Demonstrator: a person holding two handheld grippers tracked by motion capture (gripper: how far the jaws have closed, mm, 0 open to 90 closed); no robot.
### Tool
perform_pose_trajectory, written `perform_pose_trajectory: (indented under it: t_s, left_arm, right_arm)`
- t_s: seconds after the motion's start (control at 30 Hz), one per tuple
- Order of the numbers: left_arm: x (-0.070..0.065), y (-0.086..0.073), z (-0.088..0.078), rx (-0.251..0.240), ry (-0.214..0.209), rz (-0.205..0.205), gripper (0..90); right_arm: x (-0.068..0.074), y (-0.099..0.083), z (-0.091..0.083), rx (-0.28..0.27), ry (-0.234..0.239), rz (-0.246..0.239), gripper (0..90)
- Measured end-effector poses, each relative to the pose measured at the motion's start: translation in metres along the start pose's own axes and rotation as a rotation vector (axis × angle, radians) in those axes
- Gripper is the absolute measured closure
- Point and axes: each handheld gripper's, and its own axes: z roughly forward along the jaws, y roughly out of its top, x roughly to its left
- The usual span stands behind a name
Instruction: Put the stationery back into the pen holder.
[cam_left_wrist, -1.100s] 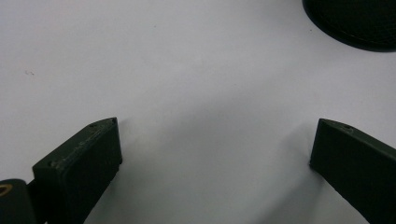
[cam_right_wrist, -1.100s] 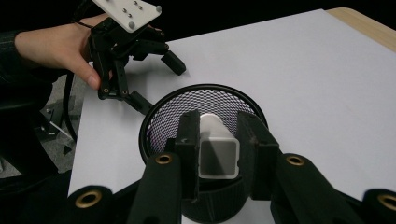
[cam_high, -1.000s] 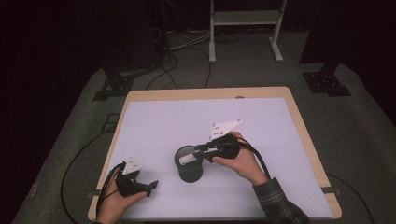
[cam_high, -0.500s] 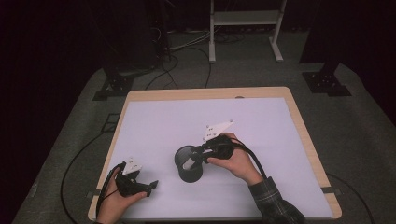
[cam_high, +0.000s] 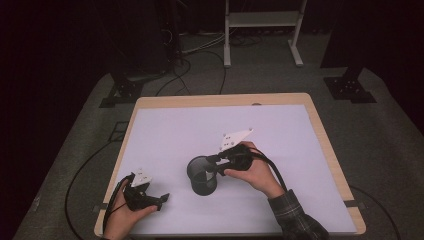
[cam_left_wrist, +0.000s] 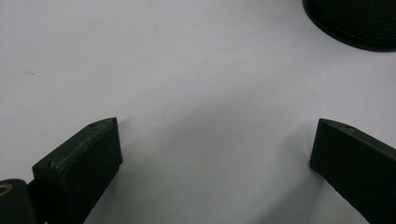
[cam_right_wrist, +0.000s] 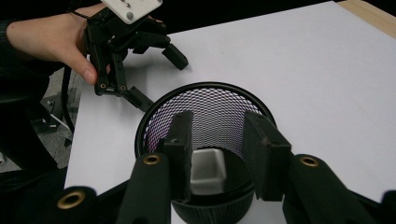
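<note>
The right gripper (cam_high: 214, 159) is held in the person's right hand (cam_high: 252, 172) at the rim of a black wire-mesh cylindrical cup (cam_high: 202, 176) standing upright near the middle of the white table surface (cam_high: 280, 135). In the right gripper view its two black jaws hang over the cup's (cam_right_wrist: 205, 140) mouth with a moderate gap between them, and nothing is pinched in that gap. Below the jaws, on the cup's floor, lies a small white squarish object with rounded edges (cam_right_wrist: 208, 170); it is apart from both jaws.

The left gripper (cam_high: 161, 199) rests low at the near left part of the table, held by the left hand (cam_high: 125, 215). In the left gripper view its jaws are spread wide, close above the bare white surface (cam_left_wrist: 196, 93), gripping nothing; the dark round base of the mesh cup (cam_left_wrist: 359, 23) shows at the upper right corner, well apart from them. From the right gripper view the left gripper (cam_right_wrist: 156, 77) appears beyond the cup, jaws parted, near the table's edge.

The table has a light wooden border (cam_high: 330, 150), and black cables (cam_high: 200, 75) trail over the grey floor behind it.
</note>
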Motion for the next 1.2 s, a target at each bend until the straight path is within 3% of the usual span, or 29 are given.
perform_pose_trajectory:
  t_s: [0.3, 0.77, 1.2]
  left_arm:
    - [0.0, 0.0, 0.0, 0.004, -0.001, 0.001, 1.2]
    - [0.0, 0.0, 0.0, -0.001, 0.0, -0.001, 1.2]
    - [0.0, 0.0, 0.0, 0.0, 0.001, 0.002, 1.2]
  right_arm:
    - [-0.003, -0.008, -0.022, -0.015, -0.041, 0.006, 55.9]
    - [-0.012, -0.037, -0.051, -0.025, -0.133, 0.047, 36.7]
    - [-0.015, -0.066, -0.074, -0.012, -0.206, 0.074, 33.4]
